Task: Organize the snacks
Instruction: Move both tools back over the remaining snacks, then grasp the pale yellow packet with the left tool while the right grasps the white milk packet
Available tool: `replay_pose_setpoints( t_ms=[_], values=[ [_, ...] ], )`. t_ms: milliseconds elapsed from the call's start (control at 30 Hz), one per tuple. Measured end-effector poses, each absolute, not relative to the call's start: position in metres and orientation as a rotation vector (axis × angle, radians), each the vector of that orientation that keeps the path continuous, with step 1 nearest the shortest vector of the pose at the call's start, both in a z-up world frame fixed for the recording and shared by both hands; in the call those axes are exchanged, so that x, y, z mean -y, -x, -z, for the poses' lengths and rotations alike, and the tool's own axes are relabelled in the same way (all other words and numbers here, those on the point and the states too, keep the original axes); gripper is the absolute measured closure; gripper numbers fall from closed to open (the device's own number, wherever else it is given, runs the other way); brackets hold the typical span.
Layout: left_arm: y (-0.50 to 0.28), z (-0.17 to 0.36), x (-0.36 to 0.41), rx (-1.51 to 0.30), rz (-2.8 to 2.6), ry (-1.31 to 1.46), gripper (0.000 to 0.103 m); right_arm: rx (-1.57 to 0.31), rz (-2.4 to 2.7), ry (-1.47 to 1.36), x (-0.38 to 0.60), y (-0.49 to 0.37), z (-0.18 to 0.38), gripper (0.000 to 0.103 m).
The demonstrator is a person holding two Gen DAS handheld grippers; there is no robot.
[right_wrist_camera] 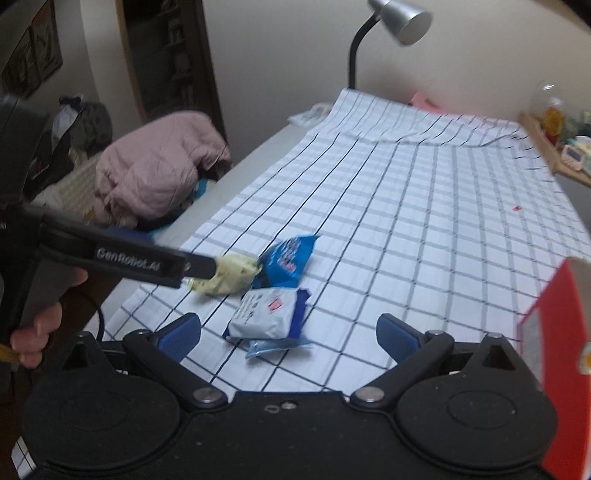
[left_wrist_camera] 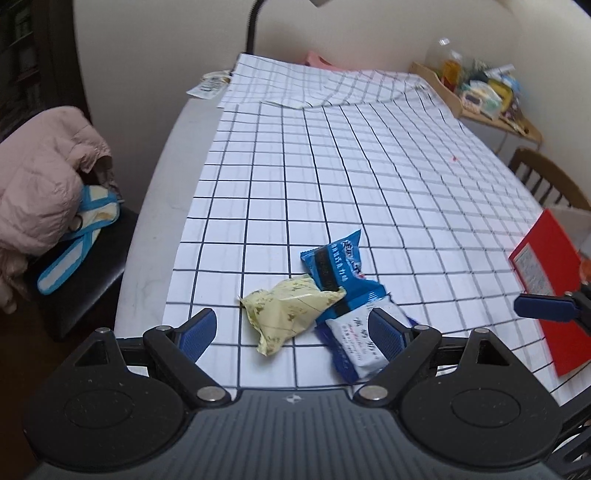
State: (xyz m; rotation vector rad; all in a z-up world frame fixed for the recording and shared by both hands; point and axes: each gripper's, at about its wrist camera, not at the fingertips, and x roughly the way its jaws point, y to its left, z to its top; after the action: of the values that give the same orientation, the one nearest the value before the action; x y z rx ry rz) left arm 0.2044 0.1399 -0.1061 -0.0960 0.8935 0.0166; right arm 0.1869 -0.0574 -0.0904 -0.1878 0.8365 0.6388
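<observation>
While left gripper (left_wrist_camera: pixel 291 330) gapes, empty, yellow-green snack packet (left_wrist_camera: pixel 290 315) lies between fingers.

Snack packets (left_wrist_camera: pixel 325 295) clustered on tablecloth (left_wrist_camera: pixel 369 177), box (left_wrist_camera: pixel 546 280) right, perhaps touching

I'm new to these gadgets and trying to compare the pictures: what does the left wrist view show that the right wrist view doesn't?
Only the left wrist view: a wooden chair and a blue-trimmed bag. Only the right wrist view: the lamp's silver head, a hand gripping the other tool, and a small blue packet. Both: checked cloth, yellow-green packet, red box, pink jacket.
</observation>
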Motion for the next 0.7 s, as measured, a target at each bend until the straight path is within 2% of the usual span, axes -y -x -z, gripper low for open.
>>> replay_pose_setpoints(
  t_ms=[600, 700],
  values=[
    [-0.26, 0.158, -0.157, -1.024, 0.116, 0.021, 0.014, -0.886, -0.66, 0.317, -0.007, -0.215, 0.146, 0.003],
    [-0.265, 0.163, -0.162, -1.036, 0.125, 0.037, 0.014, -0.895, -0.664, 0.319, -0.01, -0.218, 0.15, 0.006]
  ],
)
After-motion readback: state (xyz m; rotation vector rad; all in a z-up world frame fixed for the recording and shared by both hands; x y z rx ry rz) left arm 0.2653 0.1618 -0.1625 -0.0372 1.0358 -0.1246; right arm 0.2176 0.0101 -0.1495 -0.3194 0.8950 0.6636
